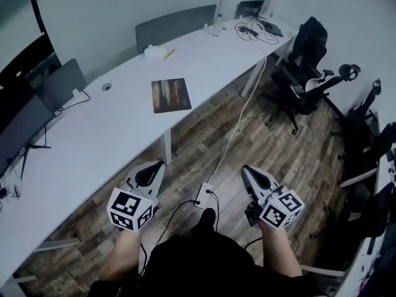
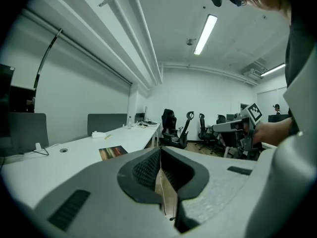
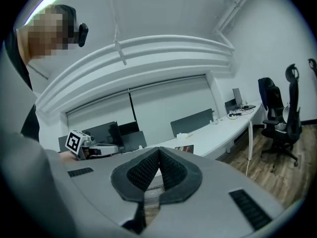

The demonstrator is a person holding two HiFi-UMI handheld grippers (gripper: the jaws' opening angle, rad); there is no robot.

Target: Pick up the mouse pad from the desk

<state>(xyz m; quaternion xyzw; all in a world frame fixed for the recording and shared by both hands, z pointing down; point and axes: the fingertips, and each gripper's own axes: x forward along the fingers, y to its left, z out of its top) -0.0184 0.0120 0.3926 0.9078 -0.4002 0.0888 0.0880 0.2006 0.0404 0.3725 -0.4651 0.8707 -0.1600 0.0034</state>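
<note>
Where the long white curved desk (image 1: 93, 141) sweeps across the head view, it takes up the whole left side, with brown wood-plank floor (image 1: 278, 159) in front of it. Black wheeled office chairs (image 1: 303, 67) stand at the right, beyond the desk's far end. Grey partition panels (image 1: 176, 23) rise behind the desk, and a dark flat monitor (image 1: 21, 125) sits at its near left. The dark rectangular mouse pad (image 1: 171, 95), streaked with orange and green, lies flat near the desk's front edge. Its print is too blurred to read.

The left gripper (image 1: 158, 164) and the right gripper (image 1: 245, 169), both grey with marker cubes, are over the floor, well apart from the pad. A thin white cable (image 1: 238, 119) runs across the floor between them. A small white box (image 1: 153, 52) rests farther back on the desk.

Only the left gripper view shows the ceiling strip light (image 2: 205, 33). In it the pad (image 2: 113, 152) lies ahead to the left, and the left gripper's (image 2: 161, 155) jaws are pressed together on nothing. The right gripper view shows its own gripper (image 3: 158, 155) likewise closed and empty, with the pad (image 3: 184, 148) just past the tips.
</note>
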